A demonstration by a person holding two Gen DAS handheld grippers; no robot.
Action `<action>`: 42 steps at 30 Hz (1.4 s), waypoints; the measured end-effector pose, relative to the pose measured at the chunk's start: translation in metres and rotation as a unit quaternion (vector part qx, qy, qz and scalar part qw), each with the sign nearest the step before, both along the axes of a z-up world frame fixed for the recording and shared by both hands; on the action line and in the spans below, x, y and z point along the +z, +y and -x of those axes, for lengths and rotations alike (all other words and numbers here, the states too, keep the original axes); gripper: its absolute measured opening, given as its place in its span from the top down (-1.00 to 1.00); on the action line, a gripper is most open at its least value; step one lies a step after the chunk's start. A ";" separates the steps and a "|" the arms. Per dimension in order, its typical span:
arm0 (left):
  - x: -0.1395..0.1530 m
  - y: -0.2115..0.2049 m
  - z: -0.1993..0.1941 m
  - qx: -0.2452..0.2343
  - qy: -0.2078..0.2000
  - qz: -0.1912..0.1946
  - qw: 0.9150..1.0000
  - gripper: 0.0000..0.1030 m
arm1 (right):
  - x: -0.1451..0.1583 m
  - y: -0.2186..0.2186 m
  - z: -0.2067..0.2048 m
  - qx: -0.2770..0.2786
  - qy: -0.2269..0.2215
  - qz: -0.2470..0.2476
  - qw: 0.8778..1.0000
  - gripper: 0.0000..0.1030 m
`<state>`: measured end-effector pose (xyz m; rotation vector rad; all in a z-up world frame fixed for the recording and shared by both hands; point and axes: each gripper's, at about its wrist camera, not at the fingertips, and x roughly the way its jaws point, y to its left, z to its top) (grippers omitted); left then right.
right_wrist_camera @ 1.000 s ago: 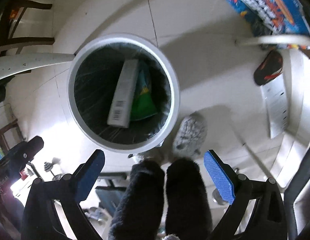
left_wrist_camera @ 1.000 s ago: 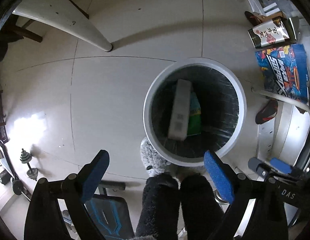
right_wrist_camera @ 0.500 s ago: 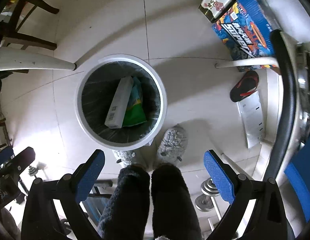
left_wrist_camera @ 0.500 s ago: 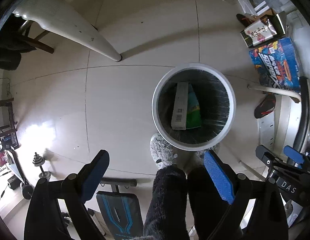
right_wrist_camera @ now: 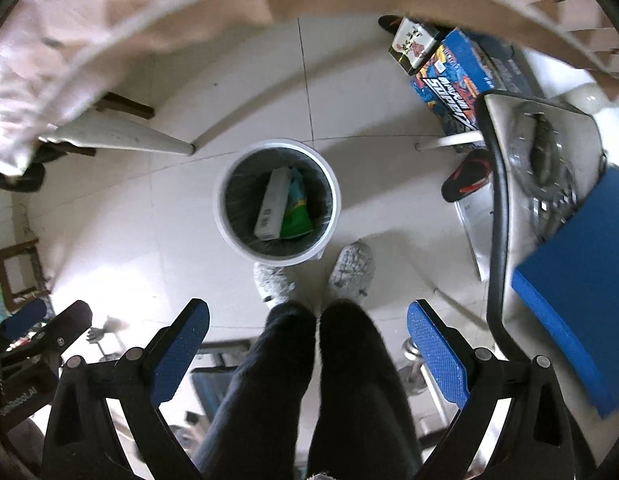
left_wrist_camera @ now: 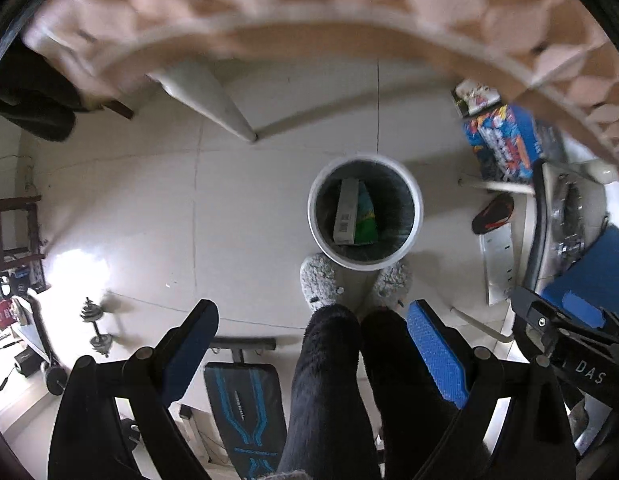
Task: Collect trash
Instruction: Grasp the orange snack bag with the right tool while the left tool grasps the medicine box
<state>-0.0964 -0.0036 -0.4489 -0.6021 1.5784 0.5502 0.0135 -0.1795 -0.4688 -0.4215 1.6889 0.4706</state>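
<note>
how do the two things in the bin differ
The white box is long, narrow and rigid, with a barcode near its lower end; the green packet is wider, crumpled and brightly coloured. The box lies partly over the packet's left side. Both rest inside the white bin.

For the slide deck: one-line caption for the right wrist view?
Open right gripper above a white trash bin holding a long box and green packet.

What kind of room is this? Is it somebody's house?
Probably a room in a home: a tiled floor with a white trash bin, a person in fuzzy slippers, dumbbells and a workout bench nearby.
</note>
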 end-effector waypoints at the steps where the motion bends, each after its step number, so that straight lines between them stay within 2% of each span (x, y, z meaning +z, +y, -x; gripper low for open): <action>1: 0.019 0.003 -0.002 0.001 -0.011 -0.008 1.000 -0.87 | 0.019 0.001 -0.003 -0.008 -0.001 -0.006 1.000 -0.95; 3: 0.054 0.009 -0.012 0.001 -0.040 -0.026 0.999 -0.87 | 0.061 0.005 -0.019 -0.030 -0.009 -0.028 0.999 -0.95; 7: 0.098 0.025 -0.049 0.000 -0.081 -0.062 0.995 -0.87 | 0.127 0.012 -0.074 -0.078 -0.037 -0.069 0.994 -0.95; 11: 0.110 0.044 -0.107 0.002 -0.111 -0.066 0.992 -0.87 | 0.174 0.030 -0.162 -0.110 -0.104 -0.086 0.985 -0.95; 13: 0.104 0.053 -0.142 -0.006 -0.120 -0.067 0.991 -0.88 | 0.179 0.044 -0.208 -0.122 -0.121 -0.087 0.981 -0.95; 15: 0.093 0.061 -0.174 -0.016 -0.115 -0.067 0.991 -0.98 | 0.175 0.057 -0.248 -0.129 -0.126 -0.083 0.980 -0.95; 19: 0.065 0.071 -0.234 -0.030 -0.088 -0.073 0.993 -1.00 | 0.148 0.082 -0.317 -0.141 -0.104 -0.077 0.981 -0.91; 21: 0.058 0.073 -0.247 -0.032 -0.080 -0.073 0.994 -1.00 | 0.132 0.094 -0.336 -0.136 -0.084 -0.076 0.984 -0.60; 22: 0.054 0.074 -0.255 -0.035 -0.071 -0.075 0.994 -0.99 | 0.125 0.099 -0.341 -0.132 -0.071 -0.079 0.986 -0.53; 23: 0.053 0.074 -0.259 -0.037 -0.068 -0.073 0.994 -1.00 | 0.117 0.103 -0.344 -0.127 -0.056 -0.085 0.987 -0.34; 24: 0.053 0.073 -0.265 -0.040 -0.063 -0.073 0.995 -1.00 | 0.112 0.106 -0.348 -0.124 -0.042 -0.090 0.987 0.03; 25: 0.053 0.071 -0.272 -0.049 -0.055 -0.077 0.994 -0.99 | 0.110 0.107 -0.351 -0.123 -0.035 -0.095 0.987 0.19; 26: 0.054 0.070 -0.278 -0.056 -0.052 -0.081 0.994 -0.99 | 0.110 0.107 -0.354 -0.125 -0.029 -0.102 0.987 0.29; 27: 0.056 0.067 -0.286 -0.070 -0.049 -0.087 0.993 -0.99 | 0.112 0.106 -0.357 -0.127 -0.027 -0.107 0.986 0.49; 29: 0.063 0.060 -0.309 -0.114 -0.047 -0.104 0.987 -0.99 | 0.122 0.097 -0.366 -0.135 -0.027 -0.121 0.983 0.65; 32: 0.073 0.040 -0.357 -0.225 -0.045 -0.139 0.963 -0.99 | 0.130 0.079 -0.391 -0.142 -0.027 -0.118 0.982 0.65; 33: 0.073 0.031 -0.374 -0.268 -0.043 -0.140 0.952 -0.99 | 0.134 0.073 -0.400 -0.142 -0.030 -0.112 0.983 0.65; 34: 0.070 0.020 -0.397 -0.325 -0.036 -0.145 0.934 -0.99 | 0.134 0.066 -0.408 -0.143 -0.031 -0.106 0.984 0.65; 35: 0.069 0.014 -0.409 -0.357 -0.033 -0.151 0.921 -0.99 | 0.132 0.060 -0.419 -0.143 -0.032 -0.095 0.985 0.65; 36: 0.065 0.007 -0.422 -0.396 -0.026 -0.153 0.905 -0.99 | 0.130 0.055 -0.427 -0.143 -0.033 -0.086 0.985 0.65; 37: 0.057 -0.002 -0.439 -0.439 -0.013 -0.152 0.885 -0.99 | 0.127 0.049 -0.436 -0.142 -0.033 -0.075 0.986 0.65; 39: 0.047 -0.006 -0.457 -0.482 0.003 -0.132 0.866 -0.99 | 0.120 0.042 -0.450 -0.143 -0.027 -0.065 0.987 0.65; 42: 0.036 -0.007 -0.470 -0.522 0.023 -0.090 0.848 -0.99 | 0.111 0.040 -0.463 -0.148 -0.015 -0.061 0.987 0.65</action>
